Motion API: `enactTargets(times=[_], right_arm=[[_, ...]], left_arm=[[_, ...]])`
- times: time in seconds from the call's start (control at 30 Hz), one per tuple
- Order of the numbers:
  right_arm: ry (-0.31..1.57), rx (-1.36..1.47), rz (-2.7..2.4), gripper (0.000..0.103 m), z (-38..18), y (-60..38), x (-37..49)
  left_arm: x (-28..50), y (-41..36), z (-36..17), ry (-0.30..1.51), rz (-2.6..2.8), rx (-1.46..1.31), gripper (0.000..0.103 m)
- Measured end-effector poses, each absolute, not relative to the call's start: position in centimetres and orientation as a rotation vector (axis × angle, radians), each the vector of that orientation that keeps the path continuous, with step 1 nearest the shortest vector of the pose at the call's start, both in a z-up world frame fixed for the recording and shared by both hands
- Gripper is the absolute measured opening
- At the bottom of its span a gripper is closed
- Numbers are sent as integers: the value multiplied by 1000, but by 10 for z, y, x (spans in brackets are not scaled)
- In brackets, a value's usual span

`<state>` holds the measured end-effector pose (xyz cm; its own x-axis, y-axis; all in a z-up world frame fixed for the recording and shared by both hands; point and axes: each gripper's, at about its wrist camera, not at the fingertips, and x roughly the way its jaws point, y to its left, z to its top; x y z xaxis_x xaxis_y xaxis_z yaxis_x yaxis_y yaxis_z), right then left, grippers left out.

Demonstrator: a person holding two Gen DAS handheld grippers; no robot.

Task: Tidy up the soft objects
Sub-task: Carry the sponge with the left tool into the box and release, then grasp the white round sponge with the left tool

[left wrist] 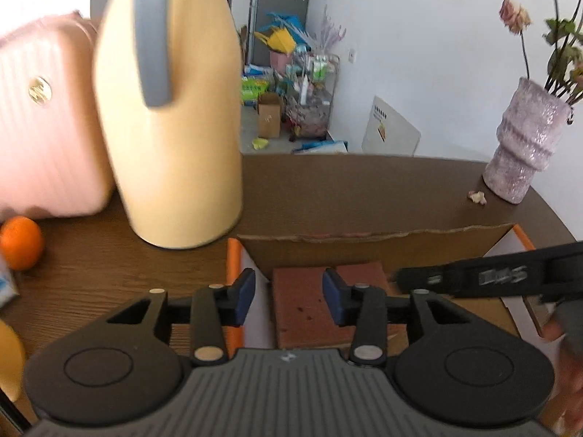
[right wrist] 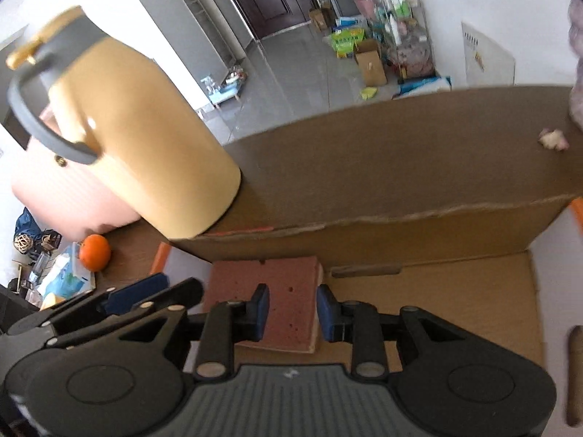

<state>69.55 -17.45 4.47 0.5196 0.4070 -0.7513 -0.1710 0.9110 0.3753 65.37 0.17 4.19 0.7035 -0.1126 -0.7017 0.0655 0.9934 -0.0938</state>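
Looking along the left gripper, its jaws stand open with a reddish-brown sponge block lying between and beyond the blue pads, no contact visible. The block rests inside an open cardboard box with an orange rim, on the wooden tabletop. At 11 o'clock a yellow jug with a grey handle stands just beside the box; a pink case sits at 10 o'clock, an orange at 9 o'clock, and a pink vase with flowers at 2 o'clock. The right gripper reaches in from 3 o'clock.

From the right wrist, the right gripper also hangs over the box, jaws open, straddling the near end of the sponge block, which lies flat at the box's left end. The left gripper shows at 8 o'clock. The jug leans at 10 o'clock, the orange at 9 o'clock.
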Motion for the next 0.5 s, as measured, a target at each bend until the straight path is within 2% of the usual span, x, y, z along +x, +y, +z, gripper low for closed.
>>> enactTargets(times=[0.1,0.17,0.2,0.23,0.33,0.5], right_arm=[[916,245,334,36,75,-195,670],[871,221,313,45,99,-212,646],[845,209,301,53,110,-221,631],[824,201,293,59,118,-230,618],[755,176,293,61,140,-260,569],[619,95,268,67,158,-288,488]], left_arm=[[639,7,59,751,-86,-51,48],[623,11,76,725,-84,-46,57],[612,12,84,709,-79,-44,59],[603,14,92,694,-77,-39,66],[564,18,114,626,-51,-5,85],[474,11,134,430,36,79,89]])
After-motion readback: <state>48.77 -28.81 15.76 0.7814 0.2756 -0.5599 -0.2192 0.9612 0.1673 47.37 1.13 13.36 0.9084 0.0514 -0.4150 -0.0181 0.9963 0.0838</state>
